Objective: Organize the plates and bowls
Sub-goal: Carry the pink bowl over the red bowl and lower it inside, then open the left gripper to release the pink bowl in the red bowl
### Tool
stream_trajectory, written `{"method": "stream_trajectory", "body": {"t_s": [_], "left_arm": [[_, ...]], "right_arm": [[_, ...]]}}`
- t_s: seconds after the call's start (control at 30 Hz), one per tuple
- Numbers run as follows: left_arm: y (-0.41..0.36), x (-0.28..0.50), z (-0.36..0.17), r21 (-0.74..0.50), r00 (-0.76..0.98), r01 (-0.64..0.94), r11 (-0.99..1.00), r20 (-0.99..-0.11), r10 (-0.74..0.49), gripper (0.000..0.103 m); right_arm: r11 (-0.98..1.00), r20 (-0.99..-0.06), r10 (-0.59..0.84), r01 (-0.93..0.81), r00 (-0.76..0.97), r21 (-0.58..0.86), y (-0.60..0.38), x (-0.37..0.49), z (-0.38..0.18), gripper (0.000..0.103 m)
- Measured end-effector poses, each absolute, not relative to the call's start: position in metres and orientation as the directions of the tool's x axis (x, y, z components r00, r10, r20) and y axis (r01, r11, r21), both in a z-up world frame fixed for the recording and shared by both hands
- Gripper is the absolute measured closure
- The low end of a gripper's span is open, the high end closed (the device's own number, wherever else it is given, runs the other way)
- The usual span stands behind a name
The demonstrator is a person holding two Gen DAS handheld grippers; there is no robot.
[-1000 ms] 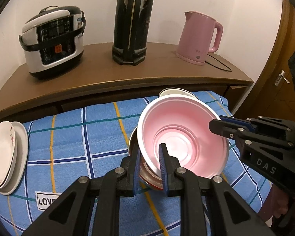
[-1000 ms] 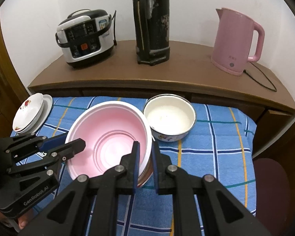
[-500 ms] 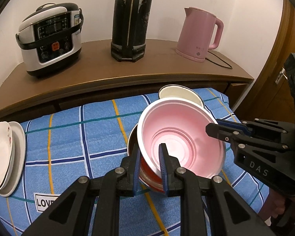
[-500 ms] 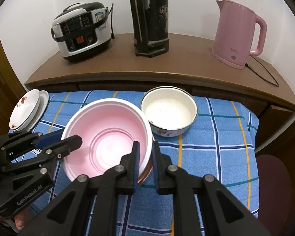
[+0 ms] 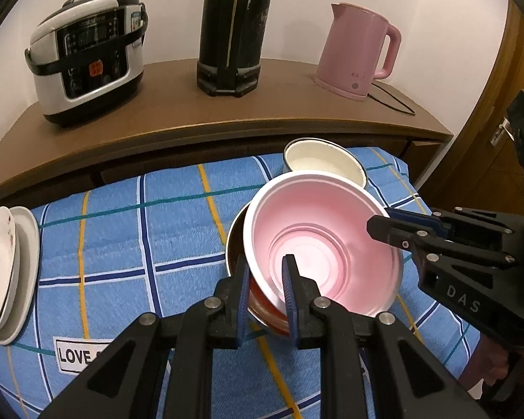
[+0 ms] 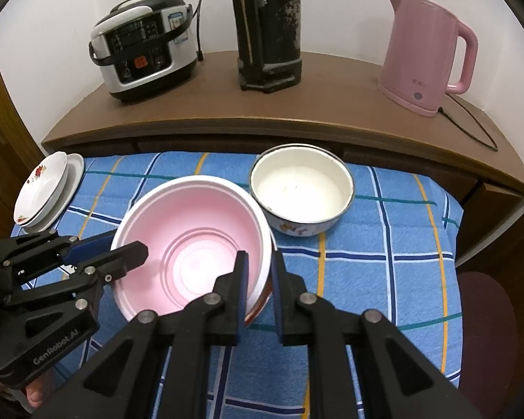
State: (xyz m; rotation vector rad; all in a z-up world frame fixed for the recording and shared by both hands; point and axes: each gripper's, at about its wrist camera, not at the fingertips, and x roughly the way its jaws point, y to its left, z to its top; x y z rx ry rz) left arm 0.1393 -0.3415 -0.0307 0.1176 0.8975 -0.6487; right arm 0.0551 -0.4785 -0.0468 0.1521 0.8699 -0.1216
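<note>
A large pink bowl (image 5: pixel 332 244) (image 6: pixel 192 244) sits tilted inside a red bowl (image 5: pixel 265 310) with a dark rim on the blue checked cloth. My left gripper (image 5: pixel 265 279) is shut on the pink bowl's near left rim. My right gripper (image 6: pixel 258 279) is shut on its right rim; it shows in the left wrist view (image 5: pixel 384 223). A white enamel bowl (image 6: pixel 302 192) stands just behind. Two stacked white plates (image 6: pixel 42 192) with a flower print lie at the cloth's left edge.
A wooden counter (image 6: pixel 332 104) runs behind the cloth with a rice cooker (image 6: pixel 143 45), a tall black flask (image 6: pixel 269 28) and a pink kettle (image 6: pixel 426 56) with its cord. A wooden door (image 5: pixel 506 104) is at the right.
Both grippers still hold the pink bowl. It has come lower and settled deeper over the red bowl, and the cameras have drawn back slightly.
</note>
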Motion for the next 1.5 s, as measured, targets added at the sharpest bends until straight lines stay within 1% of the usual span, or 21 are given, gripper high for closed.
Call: {"method": "stream_trajectory", "body": {"t_s": [0.97, 1.5], "left_arm": [[-0.346, 0.141, -0.041, -0.168, 0.427, 0.582, 0.795, -0.769, -0.475, 0.083], [-0.339, 0.141, -0.04, -0.181, 0.428, 0.578, 0.795, -0.762, -0.485, 0.083]], "right_arm": [[0.978, -0.782, -0.042, 0.184, 0.622, 0.094, -0.479, 0.056, -0.059, 0.089], [0.976, -0.781, 0.002, 0.17, 0.625, 0.138, -0.479, 0.058, -0.062, 0.089]]}}
